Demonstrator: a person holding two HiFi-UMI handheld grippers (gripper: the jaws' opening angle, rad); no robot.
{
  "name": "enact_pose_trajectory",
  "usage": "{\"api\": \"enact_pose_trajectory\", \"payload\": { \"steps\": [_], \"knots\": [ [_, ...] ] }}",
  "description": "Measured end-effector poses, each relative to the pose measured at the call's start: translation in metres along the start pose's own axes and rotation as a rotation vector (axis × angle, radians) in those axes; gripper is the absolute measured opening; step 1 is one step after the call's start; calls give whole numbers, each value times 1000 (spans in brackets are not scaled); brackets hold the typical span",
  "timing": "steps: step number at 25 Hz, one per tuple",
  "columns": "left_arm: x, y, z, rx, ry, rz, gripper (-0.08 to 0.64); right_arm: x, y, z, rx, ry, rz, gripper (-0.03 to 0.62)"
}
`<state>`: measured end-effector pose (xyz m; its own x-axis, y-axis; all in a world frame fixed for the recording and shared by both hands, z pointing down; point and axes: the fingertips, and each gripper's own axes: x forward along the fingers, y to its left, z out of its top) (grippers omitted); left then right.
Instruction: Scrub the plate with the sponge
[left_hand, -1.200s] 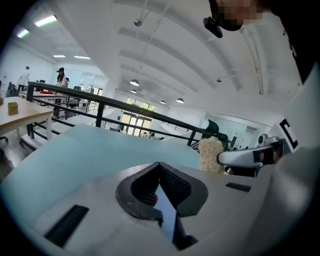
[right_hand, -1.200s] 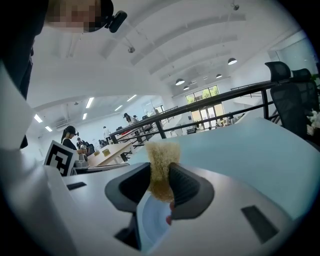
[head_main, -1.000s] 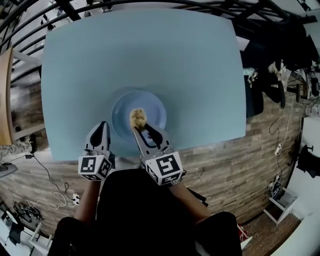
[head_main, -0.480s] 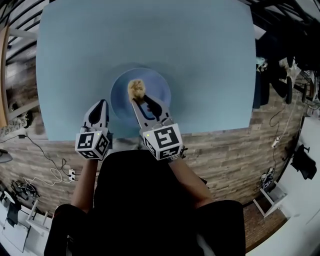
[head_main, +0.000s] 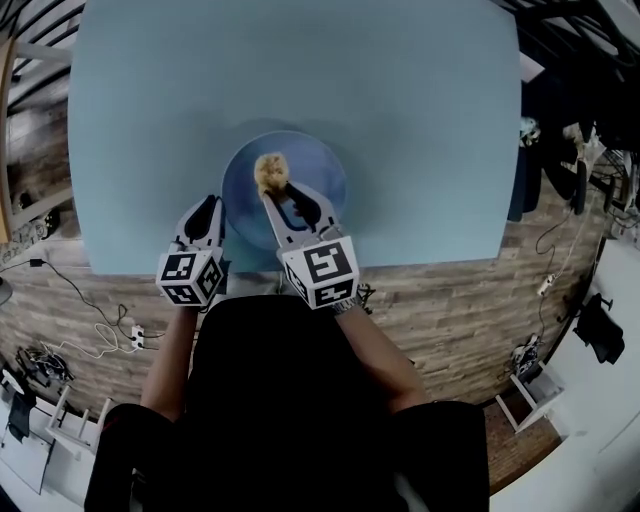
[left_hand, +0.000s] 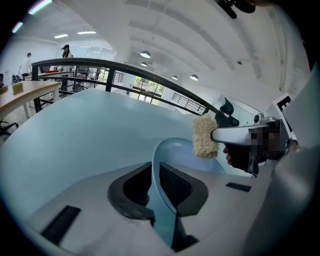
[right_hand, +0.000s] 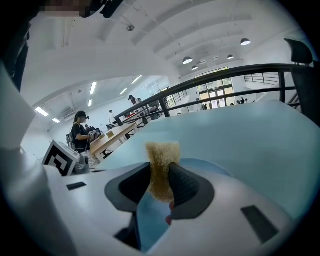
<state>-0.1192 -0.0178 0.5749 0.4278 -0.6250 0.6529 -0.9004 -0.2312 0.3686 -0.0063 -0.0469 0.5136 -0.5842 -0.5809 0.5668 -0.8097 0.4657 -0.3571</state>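
Left gripper (head_main: 208, 208) clamps the blue plate (head_main: 318, 172) by its near-left rim, while the right gripper (head_main: 278, 196) pinches the sponge (head_main: 268, 172), now shifted slightly off-centre toward the far-left, suggesting scrubbing is under way.

Tabletop (head_main: 400, 110) open twd far edge & both sides (bare blue). At near edge, mid: plate (head_main: 322, 175), left gripper (head_main: 208, 206) on its rim, right gripper (head_main: 281, 196) w/ sponge (head_main: 268, 171) above.
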Motion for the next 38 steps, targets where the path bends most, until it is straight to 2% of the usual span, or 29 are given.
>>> {"api": "enact_pose_trajectory", "payload": {
  "steps": [7,14,24,30,38],
  "knots": [
    [9,0,-21,-60,69,-25,5,18,7,-11,-7,41,29,117],
    [15,0,-28,-154,81,-11,5,36,7,-22,-12,72,42,117],
    [20,6,-33,-199,87,33,5,57,16,-26,-3,91,72,117],
    [19,11,-35,-252,70,65,5,64,19,-31,-11,102,79,117],
    [19,11,-34,-263,60,86,5,74,25,-34,-5,113,90,117]
  ]
}}
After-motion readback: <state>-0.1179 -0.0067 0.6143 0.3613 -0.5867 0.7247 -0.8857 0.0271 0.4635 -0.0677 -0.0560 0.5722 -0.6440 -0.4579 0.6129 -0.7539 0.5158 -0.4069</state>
